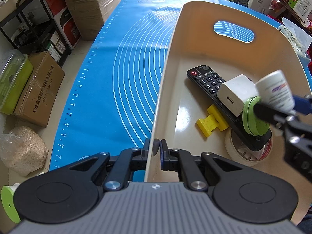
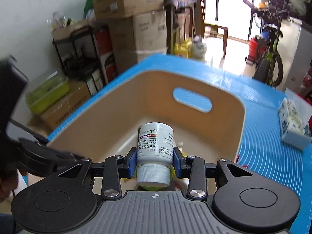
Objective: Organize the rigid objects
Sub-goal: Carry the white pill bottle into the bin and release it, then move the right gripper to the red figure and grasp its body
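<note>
The left gripper (image 1: 157, 149) is pinched nearly shut on the near side wall of the cream-coloured plastic storage bin with an oval handle cut-out (image 1: 169, 58), one pad outside the wall and one inside; the likely reason is to steady the light bin on the blue silicone mat printed with white rings (image 1: 120, 68) while the other hand loads it. The right gripper (image 2: 155, 160) holds a white plastic pill bottle with a ribbed white cap and printed label (image 2: 155, 146) between its blue pads, jaws part-way apart and pressing on the bottle's body just above the cap. The bottle is gripped upside down relative to its label, cap toward the camera and base pointing out over the bin, which suits tipping or lowering it in base first. In the left wrist view the same bottle hangs above the right part of the bin's interior, over things already lying there: a black remote control with numbered keys (image 1: 206, 81), a white USB wall charger (image 1: 237, 93) resting on it, a round green tin (image 1: 251, 117), a yellow plastic clip (image 1: 211, 120) on the floor just beside the remote, and a roll of beige tape (image 1: 237, 152) under the remote's near end. By my reading the bottle is not yet released and the open floor toward the far wall looks the easiest landing spot.
</note>
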Available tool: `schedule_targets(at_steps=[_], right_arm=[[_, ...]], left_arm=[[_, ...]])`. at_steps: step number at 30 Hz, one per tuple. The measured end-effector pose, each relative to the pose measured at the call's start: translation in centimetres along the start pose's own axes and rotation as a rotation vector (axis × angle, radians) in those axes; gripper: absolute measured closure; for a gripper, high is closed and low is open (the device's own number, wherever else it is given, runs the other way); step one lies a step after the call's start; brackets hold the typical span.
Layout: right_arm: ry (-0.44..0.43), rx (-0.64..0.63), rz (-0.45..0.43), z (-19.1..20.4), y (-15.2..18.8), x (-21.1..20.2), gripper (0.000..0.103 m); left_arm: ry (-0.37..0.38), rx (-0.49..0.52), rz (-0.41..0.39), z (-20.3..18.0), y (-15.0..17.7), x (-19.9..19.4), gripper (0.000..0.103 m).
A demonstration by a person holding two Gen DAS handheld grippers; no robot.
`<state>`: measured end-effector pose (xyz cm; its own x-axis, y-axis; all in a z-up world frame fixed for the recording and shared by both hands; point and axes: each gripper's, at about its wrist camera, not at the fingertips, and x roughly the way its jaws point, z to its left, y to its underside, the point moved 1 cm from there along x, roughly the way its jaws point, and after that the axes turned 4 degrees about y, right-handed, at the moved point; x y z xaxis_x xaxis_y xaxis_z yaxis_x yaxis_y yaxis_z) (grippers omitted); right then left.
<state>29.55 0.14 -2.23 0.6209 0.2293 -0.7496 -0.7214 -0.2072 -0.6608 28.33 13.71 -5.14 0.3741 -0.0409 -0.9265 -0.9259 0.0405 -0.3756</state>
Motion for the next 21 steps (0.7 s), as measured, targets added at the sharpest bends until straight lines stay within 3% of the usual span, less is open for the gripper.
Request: schedule_targets(at_steps=[8, 10, 11, 15, 21], right_arm=[[-0.053, 0.071, -0.002, -1.6, 0.6, -0.9, 0.053], [-0.054, 0.084, -0.040, -2.4, 0.4, -2.0, 0.023], [-0.058, 0.083, -0.071, -2.7, 0.5, -2.8, 0.020], [-0.037, 0.060, -0.127, -3.9, 0.0, -5.1, 0.019], [0.020, 0.121, -0.150, -7.3, 0.3, -7.2, 0.019]], left_arm=[[-0.003, 0.003, 0.000, -0.1, 0.0, 0.1, 0.092], [-0.004, 0.003, 0.000, -0.1, 0.0, 0.1, 0.092], [-0.005, 0.003, 0.000, -0.1, 0.0, 0.1, 0.092], [-0.005, 0.002, 0.001, -0.1, -0.1, 0.1, 0.092], [-0.005, 0.002, 0.001, -0.1, -0.1, 0.1, 0.092]])
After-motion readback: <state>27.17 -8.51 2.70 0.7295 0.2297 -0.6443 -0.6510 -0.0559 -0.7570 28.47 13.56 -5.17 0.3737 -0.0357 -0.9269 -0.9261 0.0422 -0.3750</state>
